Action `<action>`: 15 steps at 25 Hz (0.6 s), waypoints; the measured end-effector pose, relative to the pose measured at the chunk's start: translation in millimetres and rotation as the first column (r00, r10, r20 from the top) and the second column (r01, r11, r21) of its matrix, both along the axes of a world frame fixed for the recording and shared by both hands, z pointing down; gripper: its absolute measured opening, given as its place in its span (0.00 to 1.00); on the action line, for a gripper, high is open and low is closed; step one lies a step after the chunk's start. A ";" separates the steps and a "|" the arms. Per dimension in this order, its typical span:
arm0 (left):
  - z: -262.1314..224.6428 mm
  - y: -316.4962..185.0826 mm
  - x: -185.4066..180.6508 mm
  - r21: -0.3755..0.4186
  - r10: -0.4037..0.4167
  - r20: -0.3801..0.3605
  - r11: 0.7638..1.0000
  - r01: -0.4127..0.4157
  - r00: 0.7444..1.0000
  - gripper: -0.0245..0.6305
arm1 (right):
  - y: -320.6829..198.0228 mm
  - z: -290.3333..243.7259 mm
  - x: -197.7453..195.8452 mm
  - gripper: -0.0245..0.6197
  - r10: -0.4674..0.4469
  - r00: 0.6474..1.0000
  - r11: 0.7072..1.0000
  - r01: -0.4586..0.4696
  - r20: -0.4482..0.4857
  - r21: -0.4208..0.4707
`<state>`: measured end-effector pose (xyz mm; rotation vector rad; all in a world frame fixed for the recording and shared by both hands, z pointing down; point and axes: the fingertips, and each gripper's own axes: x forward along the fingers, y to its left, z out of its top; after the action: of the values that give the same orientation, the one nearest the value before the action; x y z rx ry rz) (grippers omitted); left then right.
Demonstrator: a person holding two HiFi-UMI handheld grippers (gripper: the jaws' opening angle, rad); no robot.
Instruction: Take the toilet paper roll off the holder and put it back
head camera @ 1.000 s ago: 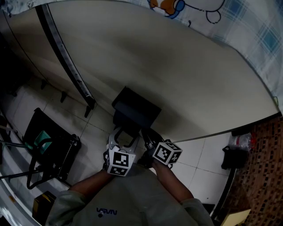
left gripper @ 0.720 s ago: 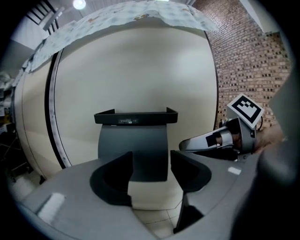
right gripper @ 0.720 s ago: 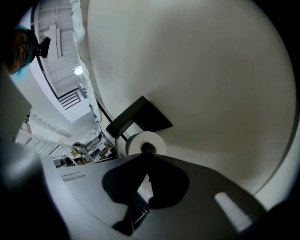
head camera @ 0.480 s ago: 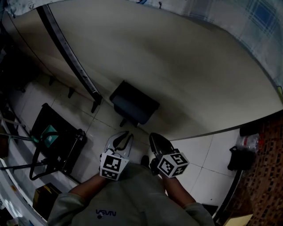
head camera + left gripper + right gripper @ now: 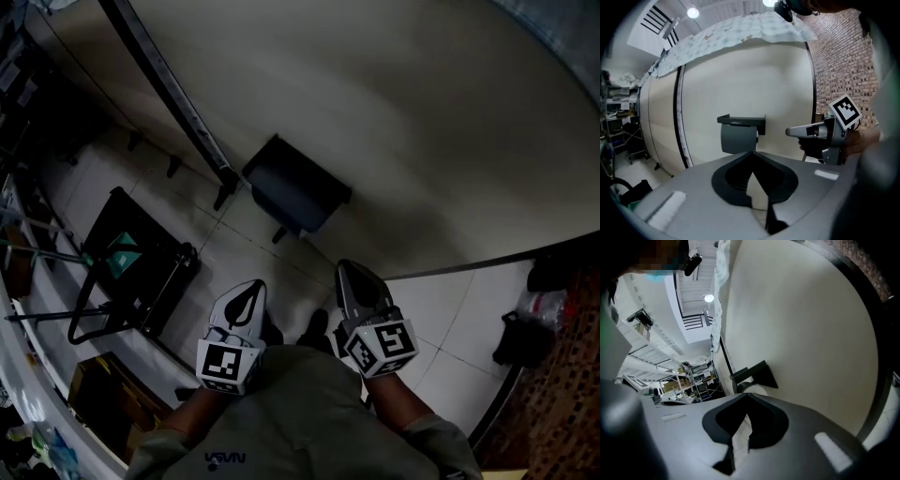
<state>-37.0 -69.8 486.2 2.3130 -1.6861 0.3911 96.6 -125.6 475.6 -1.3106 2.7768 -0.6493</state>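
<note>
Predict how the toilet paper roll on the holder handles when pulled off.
Likely light and squashy: the toilet paper roll looks a full, fat cylinder. Being round, it would probably roll if set down. Tucked under the black holder, it may snag coming off.

Looks like a lab or workshop mock-up, not a real bathroom. The paper holder (image 5: 740, 120) hangs on a freestanding cream panel (image 5: 740, 79) with little feet (image 5: 223, 199) on the tiled floor (image 5: 450, 319). Cluttered storage shelves (image 5: 689, 380) sit middle left in the right gripper view, and there's a bare brick wall (image 5: 843, 61) at the right of the left one.
</note>
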 end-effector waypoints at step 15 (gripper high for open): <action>-75.8 95.9 -10.2 0.191 0.023 -0.077 0.982 -0.008 0.997 0.05 | 101.7 -72.9 -11.1 0.04 0.064 0.995 0.985 -0.051 -0.076 0.166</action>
<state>-47.2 26.1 410.4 2.4410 -1.7361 0.1439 85.5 -23.9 402.7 -1.4070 2.7720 -0.3641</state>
